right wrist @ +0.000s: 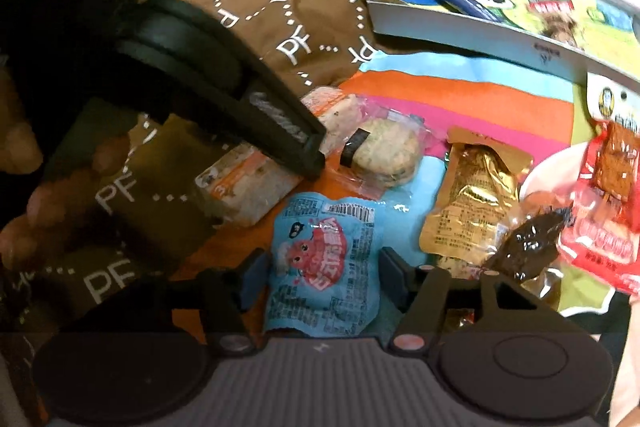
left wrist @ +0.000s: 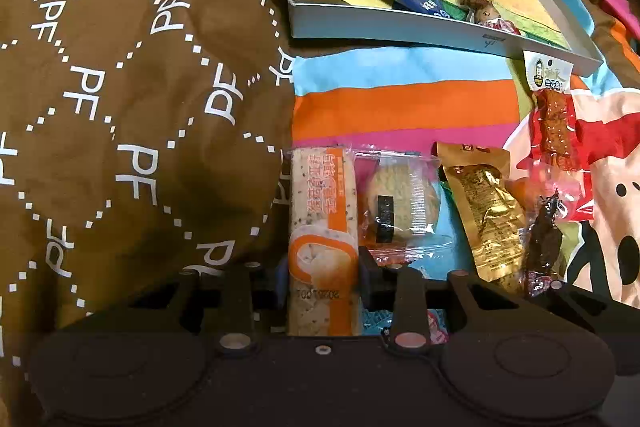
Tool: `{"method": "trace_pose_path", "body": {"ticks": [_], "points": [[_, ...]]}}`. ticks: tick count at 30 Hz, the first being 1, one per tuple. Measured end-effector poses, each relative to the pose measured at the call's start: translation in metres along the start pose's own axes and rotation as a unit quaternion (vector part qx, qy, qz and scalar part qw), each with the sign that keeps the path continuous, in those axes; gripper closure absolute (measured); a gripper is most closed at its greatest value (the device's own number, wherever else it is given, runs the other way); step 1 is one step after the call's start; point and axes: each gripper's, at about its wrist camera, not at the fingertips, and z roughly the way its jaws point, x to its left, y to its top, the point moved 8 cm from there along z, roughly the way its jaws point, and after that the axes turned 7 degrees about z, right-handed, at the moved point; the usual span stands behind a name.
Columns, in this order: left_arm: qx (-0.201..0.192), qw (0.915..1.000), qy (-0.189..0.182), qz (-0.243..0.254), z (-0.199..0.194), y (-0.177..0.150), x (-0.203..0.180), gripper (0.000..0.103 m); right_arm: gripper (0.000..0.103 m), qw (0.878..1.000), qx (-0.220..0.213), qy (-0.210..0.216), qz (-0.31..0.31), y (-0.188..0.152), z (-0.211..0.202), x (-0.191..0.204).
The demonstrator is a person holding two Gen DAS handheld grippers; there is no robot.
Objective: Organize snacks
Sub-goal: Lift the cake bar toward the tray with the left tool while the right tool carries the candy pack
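With 3 snacks already in the grey tray, the left tool is clamped on the orange bar and the right tool straddles the blue packet, contact unclear, while 4 others lie on the striped bedding.

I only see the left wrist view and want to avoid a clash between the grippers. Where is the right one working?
Observer: The right gripper straddles a blue packet with a pink cartoon, lying just in front of your bar.
Operator: Has it gripped that packet?
Observer: I cannot tell. The packet fills the gap between its fingers, but it is unclear whether they press on it.
Operator: How does my gripper sit relative to it?
Observer: The left gripper, clamped on the bar, reaches in from the upper left. Its tip is beyond the blue packet and apart from it.
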Motion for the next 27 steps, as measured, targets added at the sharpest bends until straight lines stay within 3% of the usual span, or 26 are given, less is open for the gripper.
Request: {"method": "trace_pose_path", "body": {"ticks": [6,14,20,27], "points": [[0.003,0.9998,-0.003,-0.022,-0.006,-0.003,0.000,0.068,0.045,0.992,-0.025,-0.057,-0.111,-0.007,-0.012,0.021],[-0.030,0.9988,0.008,-0.038,-0.030,-0.011,-0.004,0.068,0.045,0.953,-0.077,-0.129,-0.263,-0.024,-0.023,0.045],[-0.079,0.9946,0.016,-0.065,-0.050,-0.004,0.005,0.068,0.045,0.939,-0.100,-0.163,-0.287,-0.021,-0.030,0.041],[-0.144,0.9856,0.040,-0.080,-0.068,0.010,0.011,0.068,0.045,0.934,-0.133,-0.188,-0.272,-0.006,-0.039,0.029]]}}
